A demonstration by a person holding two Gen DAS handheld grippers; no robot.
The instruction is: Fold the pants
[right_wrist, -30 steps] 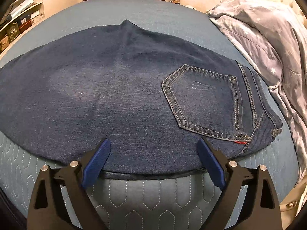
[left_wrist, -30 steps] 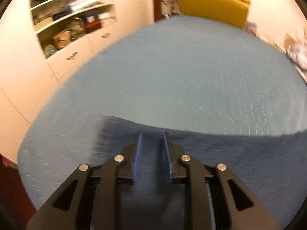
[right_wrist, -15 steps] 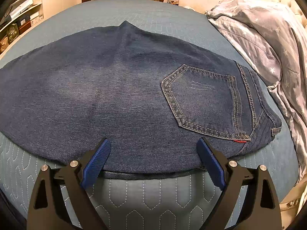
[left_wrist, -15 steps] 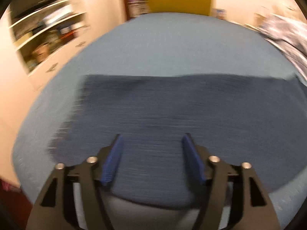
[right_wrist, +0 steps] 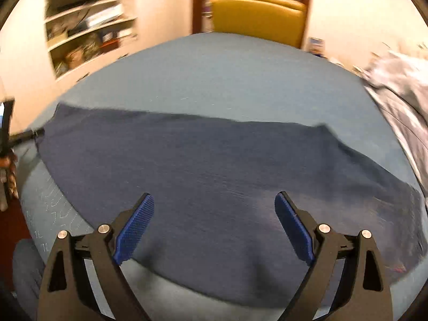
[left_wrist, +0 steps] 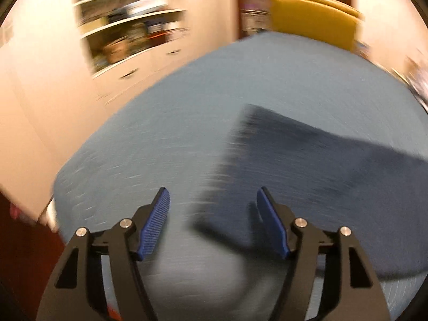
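With both our left gripper (left_wrist: 212,222) and right gripper (right_wrist: 214,227) wide and empty, we judge the pants (right_wrist: 214,165) heavy but limp, best gripped at the leg-end corners.

Bare blue mattress (right_wrist: 240,80) beyond pants (right_wrist: 214,176): wide free strip up to yellow chair (right_wrist: 256,18) at far edge. Left of pants' end, in left view, bare mattress (left_wrist: 149,139) free out to left edge. Grey star-print bedding (right_wrist: 401,101) heaped along right side, blocks passage there. Shelf unit (right_wrist: 88,37) and cabinet wall stand off far-left corner, apart from mattress. Left gripper (left_wrist: 212,222) and right gripper (right_wrist: 214,227) both spread wide, nothing between fingers. Views blurred.
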